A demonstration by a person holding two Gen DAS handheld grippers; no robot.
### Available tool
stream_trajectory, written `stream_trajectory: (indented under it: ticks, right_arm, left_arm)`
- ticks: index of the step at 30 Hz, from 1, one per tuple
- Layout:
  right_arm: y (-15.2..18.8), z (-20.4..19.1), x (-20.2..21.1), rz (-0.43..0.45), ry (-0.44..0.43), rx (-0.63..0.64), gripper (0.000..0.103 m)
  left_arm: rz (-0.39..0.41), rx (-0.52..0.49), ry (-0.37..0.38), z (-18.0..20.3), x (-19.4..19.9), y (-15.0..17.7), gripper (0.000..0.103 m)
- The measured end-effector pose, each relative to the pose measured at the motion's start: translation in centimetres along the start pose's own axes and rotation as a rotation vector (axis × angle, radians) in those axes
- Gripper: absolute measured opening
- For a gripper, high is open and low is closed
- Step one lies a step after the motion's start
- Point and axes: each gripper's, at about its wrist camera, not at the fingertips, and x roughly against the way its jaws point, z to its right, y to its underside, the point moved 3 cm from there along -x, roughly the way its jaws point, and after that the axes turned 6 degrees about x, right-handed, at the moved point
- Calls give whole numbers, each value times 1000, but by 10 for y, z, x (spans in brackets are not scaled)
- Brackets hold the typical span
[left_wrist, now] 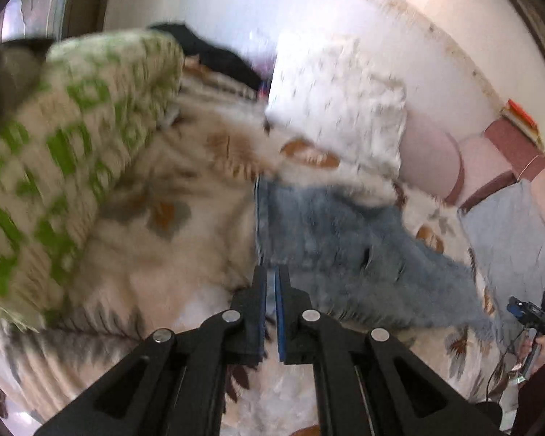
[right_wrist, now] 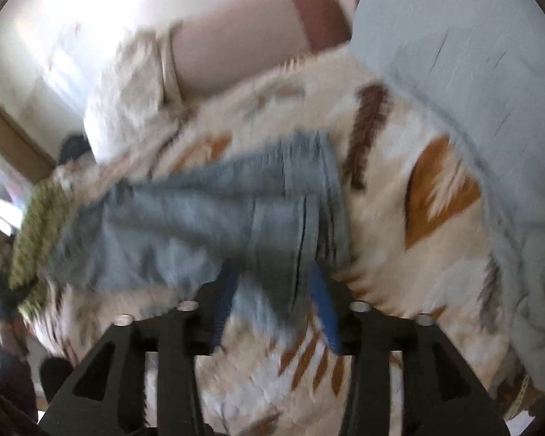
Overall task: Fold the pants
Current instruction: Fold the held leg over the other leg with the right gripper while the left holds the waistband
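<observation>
Both tongs angle down over the bed (left_wrist: pixel 170 247), where the pants (left_wrist: pixel 345 247) lie flat on its patterned blanket. Left tongs (left_wrist: pixel 271 272) are pressed together at the denim's edge; whether they pinch it I cannot tell. Right tongs (right_wrist: pixel 272 283) stand spread, denim between them. Soft, limp, fairly heavy cloth: best gripped at hem or waistband.

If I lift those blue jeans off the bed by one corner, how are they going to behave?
The jeans will probably sag and drape rather than hold shape: they already lie rumpled on the patterned blanket. Being denim, they look fairly heavy for cloth, so the unheld part would likely drag. The frayed edge suggests rough fabric, unlikely to slip from the pads.
</observation>
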Motion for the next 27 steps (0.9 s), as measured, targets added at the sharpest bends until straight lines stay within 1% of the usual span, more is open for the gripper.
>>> stream_trajectory:
  ticks: [1,3,6,8,10,11,12,13,14,15,16,17,22,25,27]
  right_arm:
    - [-8,3,3,27,6,-19,59]
    - [-23,7,-5,29,-3,-55,59]
    - [-35,13,-45,-37,-6,-105,58]
    - [-36,18,-73,-98,13,-136,53]
    - [-33,23,-93,-133,28,-142,51]
    - [-31,23,-102,-149,44,-141,47]
    - [-30,22,-107,-163,47,-136,40]
    - [-29,20,-112,-177,41,-123,31]
    - [-29,17,-114,-186,66,-92,20]
    - [-30,14,-114,-189,94,-68,16]
    - [-32,14,-111,-183,110,-59,15]
    - [-36,13,-105,-157,103,-58,14]
    - [-80,2,-67,28,111,-39,14]
    - [-102,-1,-66,93,168,-24,13]
    - [-114,2,-73,122,196,-37,13]
  left_arm:
    - [19,7,13,4,5,-4,6]
    - [23,19,46,11,6,-8,6]
    - [-4,-3,72,32,-6,-5,6]
    - [-34,-16,98,46,-19,1,6]
    - [-58,-17,125,58,-33,7,6]
    - [-69,-11,142,64,-41,9,6]
    - [-80,-6,156,69,-46,12,6]
    - [-92,-1,165,73,-53,14,6]
    - [-99,0,171,77,-58,16,6]
    - [-106,-1,178,81,-63,17,6]
    - [-115,-4,184,84,-68,19,6]
    - [-121,-7,187,87,-71,20,6]
    - [-136,-12,194,98,-85,22,6]
    - [-137,-18,193,104,-93,24,6]
    - [-143,-23,183,106,-99,27,6]
